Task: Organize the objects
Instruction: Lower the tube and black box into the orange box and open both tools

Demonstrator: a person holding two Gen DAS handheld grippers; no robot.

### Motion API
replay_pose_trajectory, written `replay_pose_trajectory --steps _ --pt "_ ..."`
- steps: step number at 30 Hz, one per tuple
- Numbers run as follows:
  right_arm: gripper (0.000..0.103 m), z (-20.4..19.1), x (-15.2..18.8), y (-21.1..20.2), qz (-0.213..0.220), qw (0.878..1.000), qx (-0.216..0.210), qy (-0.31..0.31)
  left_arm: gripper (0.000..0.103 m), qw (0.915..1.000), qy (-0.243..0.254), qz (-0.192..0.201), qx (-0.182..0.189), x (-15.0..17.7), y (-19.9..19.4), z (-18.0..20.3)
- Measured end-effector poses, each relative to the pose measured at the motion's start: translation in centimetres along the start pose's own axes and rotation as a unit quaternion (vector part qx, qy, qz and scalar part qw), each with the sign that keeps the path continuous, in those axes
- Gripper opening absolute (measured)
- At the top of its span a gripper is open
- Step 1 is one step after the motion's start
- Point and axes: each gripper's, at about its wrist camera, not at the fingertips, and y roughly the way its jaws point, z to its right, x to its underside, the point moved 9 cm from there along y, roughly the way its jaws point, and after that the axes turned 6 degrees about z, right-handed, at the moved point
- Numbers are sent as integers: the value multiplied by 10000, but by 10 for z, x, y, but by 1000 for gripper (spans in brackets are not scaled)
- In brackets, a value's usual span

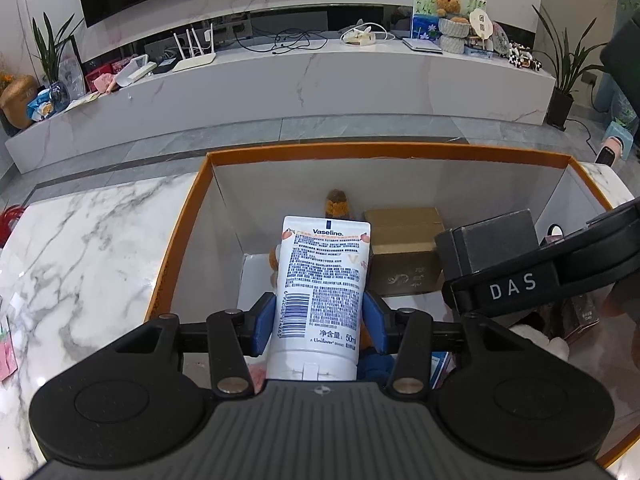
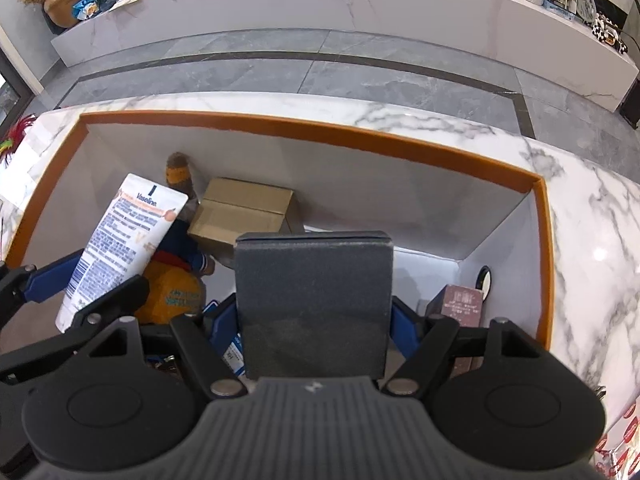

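Observation:
My left gripper [image 1: 320, 324] is shut on a white Vaseline tube [image 1: 324, 280], its blue pads pressing both sides; the tube hangs over the orange-rimmed white box [image 1: 304, 152]. In the right wrist view the same tube [image 2: 120, 240] shows at the left. My right gripper [image 2: 314, 320] is shut on a dark grey box [image 2: 314, 300], held above the inside of the orange-rimmed box [image 2: 304, 128]. That grey box [image 1: 488, 244] appears at the right of the left wrist view. Inside lie a brown cardboard carton [image 2: 244, 212], a stuffed toy [image 2: 176, 280] and a small maroon box [image 2: 462, 306].
The orange-rimmed box rests on a white marble table [image 1: 80, 240]. Beyond it are grey floor tiles [image 2: 320, 68] and a long marble TV bench [image 1: 300, 76] with a router, cables, plants and ornaments. A round white item [image 2: 485, 282] leans in the box's right corner.

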Motion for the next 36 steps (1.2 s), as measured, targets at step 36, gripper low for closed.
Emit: replay_pose_trajectory --steps 36 --pt "85 3 -5 -12 354 9991 115 189 91 9996 -227 126 101 -12 -19 -14"
